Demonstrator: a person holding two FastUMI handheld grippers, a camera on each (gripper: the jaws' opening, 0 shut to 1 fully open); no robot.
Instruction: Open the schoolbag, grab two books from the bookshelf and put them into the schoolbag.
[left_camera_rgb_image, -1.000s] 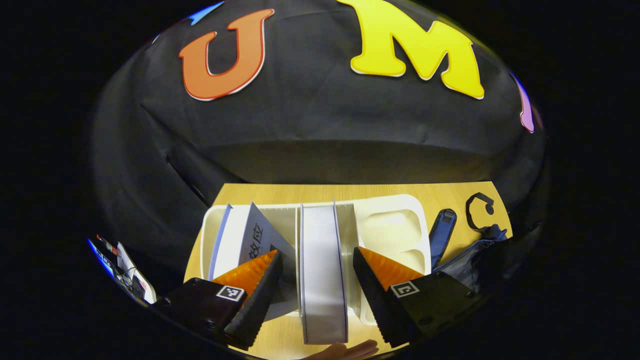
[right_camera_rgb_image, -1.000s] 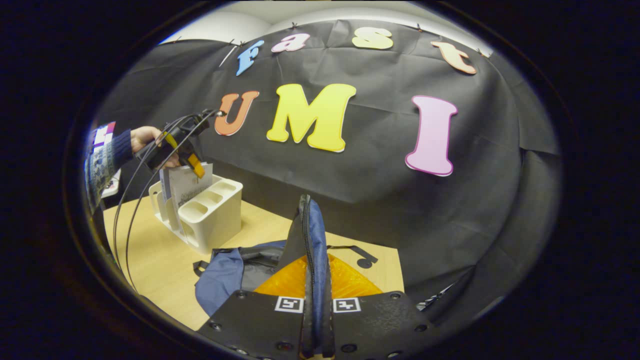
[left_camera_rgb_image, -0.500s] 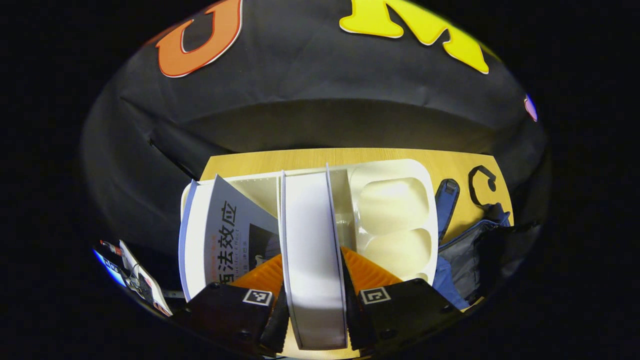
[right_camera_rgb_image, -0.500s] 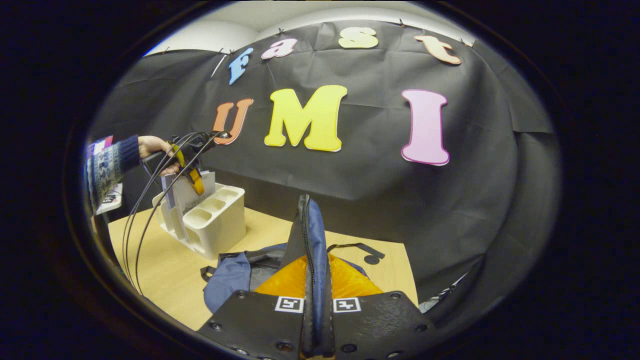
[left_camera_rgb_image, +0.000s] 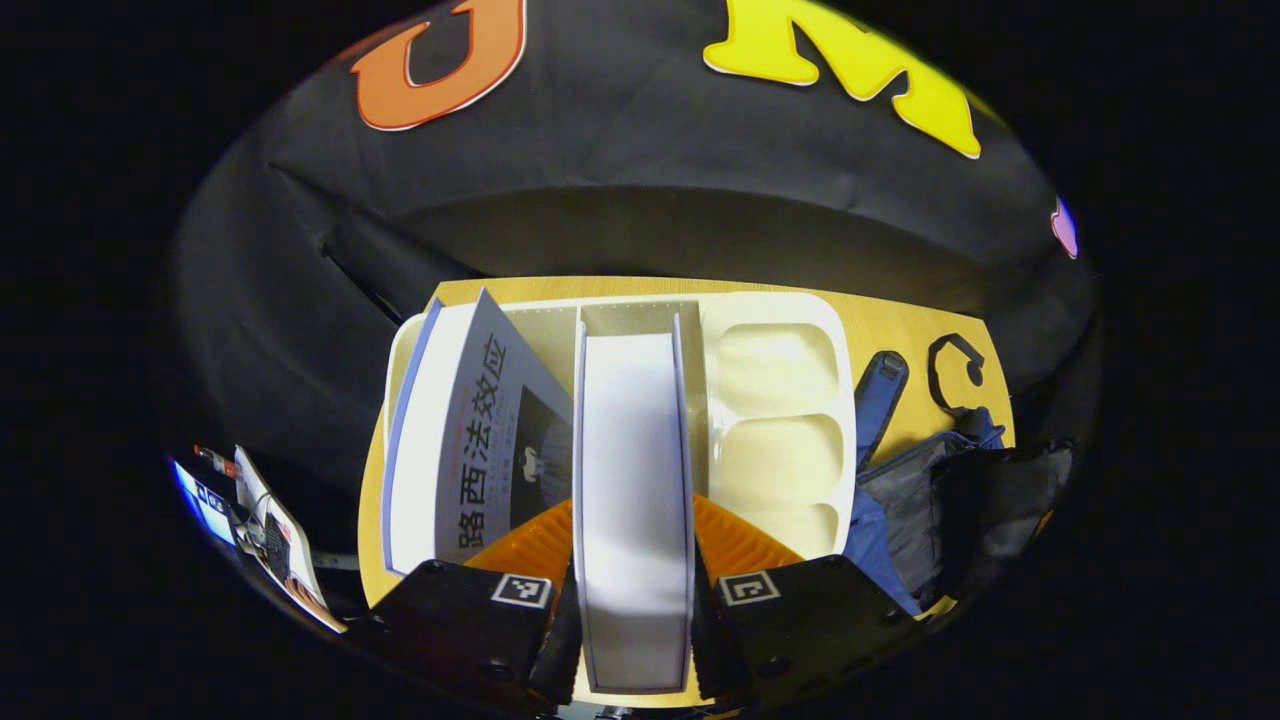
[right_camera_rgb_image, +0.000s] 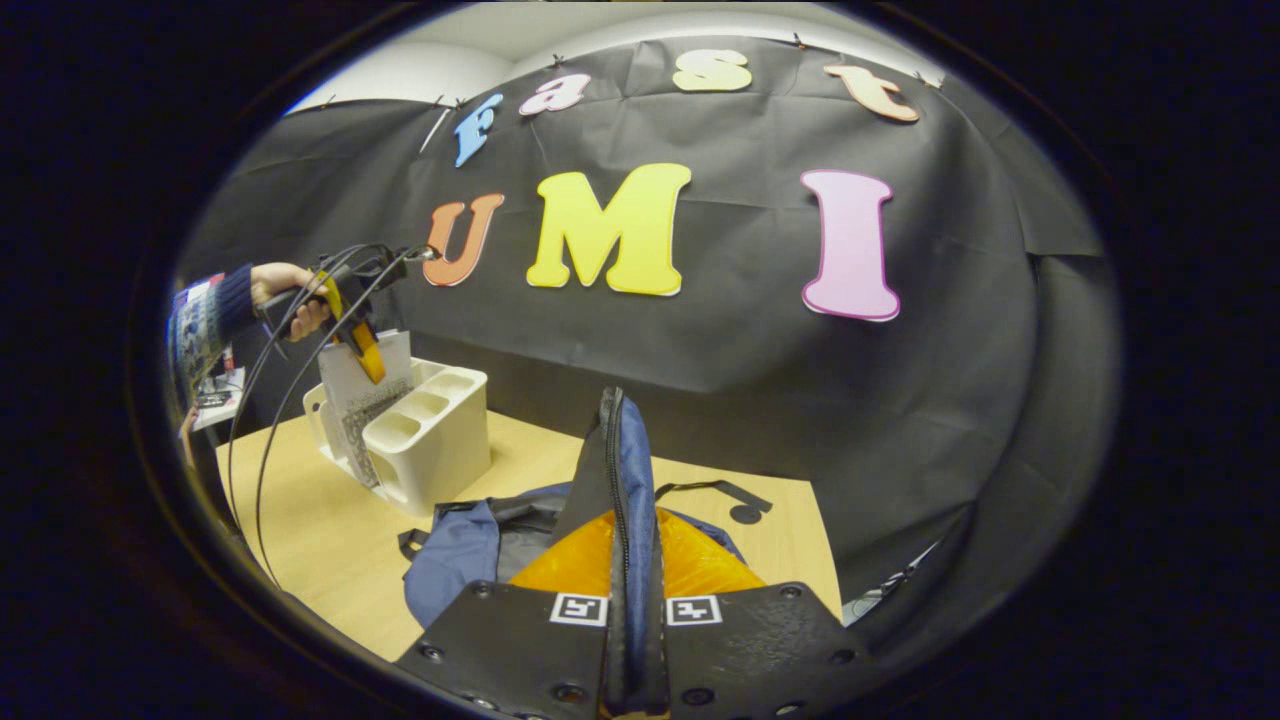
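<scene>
Left gripper view looks down along the left gripper (left_camera_rgb_image: 632, 590) into the white bookshelf (left_camera_rgb_image: 780, 380), which stands on the wooden bench (left_camera_rgb_image: 930, 325). Both fingers press on the two covers of an upright book (left_camera_rgb_image: 632, 480), seen from its page edge, so this gripper is pinching the book from above. A second book (left_camera_rgb_image: 470, 440) with a grey cover leans to the left in the next slot, just beside the gripped one. To the right of the bookshelf lies the blue schoolbag (left_camera_rgb_image: 900, 500) with a black strap (left_camera_rgb_image: 950, 365) on the bench.

From the right gripper view, the left gripper (right_camera_rgb_image: 365, 350) is seen far off at the left side, pointing downward onto the book (right_camera_rgb_image: 365, 385) that rises above the bookshelf (right_camera_rgb_image: 430, 440). A hand (right_camera_rgb_image: 285, 295) with a dark patterned sleeve (right_camera_rgb_image: 205, 320) holds it from the left, and black cables (right_camera_rgb_image: 270, 420) hang down from it.

The right gripper (right_camera_rgb_image: 630, 600) has its fingers closed together on an upright fold of the schoolbag (right_camera_rgb_image: 625, 470), a blue edge with a zipper, lifted above the rest of the bag, which lies on the bench (right_camera_rgb_image: 320, 530) near the bookshelf.
</scene>
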